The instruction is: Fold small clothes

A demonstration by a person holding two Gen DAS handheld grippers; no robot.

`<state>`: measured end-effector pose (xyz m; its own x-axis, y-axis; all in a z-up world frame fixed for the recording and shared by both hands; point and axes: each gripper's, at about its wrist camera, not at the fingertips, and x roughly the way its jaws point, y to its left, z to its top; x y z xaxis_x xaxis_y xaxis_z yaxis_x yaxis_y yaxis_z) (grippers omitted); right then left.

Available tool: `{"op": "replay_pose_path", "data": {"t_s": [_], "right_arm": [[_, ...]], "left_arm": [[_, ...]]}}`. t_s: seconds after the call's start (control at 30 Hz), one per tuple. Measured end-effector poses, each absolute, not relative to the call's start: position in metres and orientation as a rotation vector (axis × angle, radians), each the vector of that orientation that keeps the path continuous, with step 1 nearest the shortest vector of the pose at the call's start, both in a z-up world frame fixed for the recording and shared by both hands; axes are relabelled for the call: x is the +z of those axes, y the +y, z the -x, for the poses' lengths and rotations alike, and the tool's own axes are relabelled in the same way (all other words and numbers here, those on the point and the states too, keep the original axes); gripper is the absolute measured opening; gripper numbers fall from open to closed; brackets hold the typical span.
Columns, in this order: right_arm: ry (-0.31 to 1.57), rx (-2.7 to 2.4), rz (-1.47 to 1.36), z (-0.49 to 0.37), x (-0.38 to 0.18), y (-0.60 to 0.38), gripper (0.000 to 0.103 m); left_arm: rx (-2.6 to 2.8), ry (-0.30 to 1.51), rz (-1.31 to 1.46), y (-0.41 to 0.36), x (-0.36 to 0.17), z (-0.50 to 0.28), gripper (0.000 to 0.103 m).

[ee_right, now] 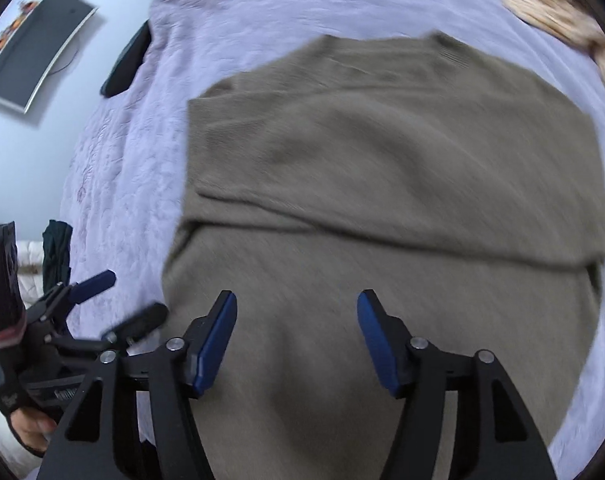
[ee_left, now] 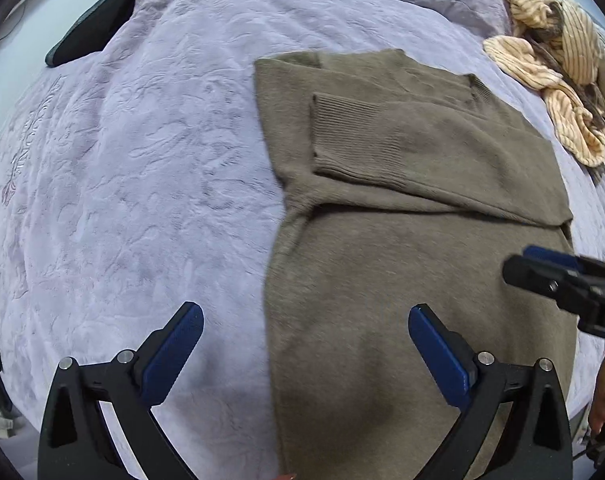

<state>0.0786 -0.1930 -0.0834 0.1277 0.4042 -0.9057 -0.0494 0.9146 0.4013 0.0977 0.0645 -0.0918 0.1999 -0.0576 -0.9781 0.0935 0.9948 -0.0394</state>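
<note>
1. Left wrist view: the olive sweater [ee_left: 402, 240] lies flat on the lavender bedspread [ee_left: 142, 180], filling the frame from centre to 4 o'clock. One ribbed sleeve [ee_left: 362, 140] is already folded across its chest. The left hand-held gripper [ee_left: 306, 328] hovers with fingers spread wide and nothing between them, straddling the sweater's left edge near 6 o'clock. The right hand-held gripper [ee_left: 550, 276] enters at 3 o'clock; whether its fingers are apart cannot be told from here.

2. Only this view shows a crumpled striped cream garment [ee_left: 554, 80] at 2 o'clock as more than a blur, and a dark item [ee_left: 94, 24] at 10 o'clock.

3. Right wrist view, blurred: the right hand-held gripper [ee_right: 296, 340] is spread apart and empty above the sweater's lower body [ee_right: 342, 260]. The left one sits at 8 o'clock.

4. Only here: a wall screen [ee_right: 38, 48] at 10 o'clock.

5. Judgement: sleeves look folded in; next, both should pinch the hem corners and carry them toward the collar.
</note>
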Motion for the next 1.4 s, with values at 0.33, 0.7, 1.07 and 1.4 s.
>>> {"op": "replay_pose_path", "data": {"t_s": [0.33,0.7,1.07,1.4], "right_arm": [[1.494,0.12,-0.376,0.005,-0.084,-0.28,0.079],[1.556,0.149,-0.383,0.044,-0.089,-0.304,0.079],[1.563,0.142,-0.376,0.064,-0.087,-0.307,0.079],[1.563,0.054,-0.458,0.107,-0.097,-0.304,0.079]], "left_arm": [[-0.085,1.437,-0.094,0.006,-0.08,-0.065,0.103],[0.005,1.476,-0.044,-0.02,-0.067,-0.026,0.103],[-0.036,1.507,0.066,0.008,-0.062,0.007,0.103],[-0.151,1.54,0.118,0.058,-0.091,0.033,0.103]]}}
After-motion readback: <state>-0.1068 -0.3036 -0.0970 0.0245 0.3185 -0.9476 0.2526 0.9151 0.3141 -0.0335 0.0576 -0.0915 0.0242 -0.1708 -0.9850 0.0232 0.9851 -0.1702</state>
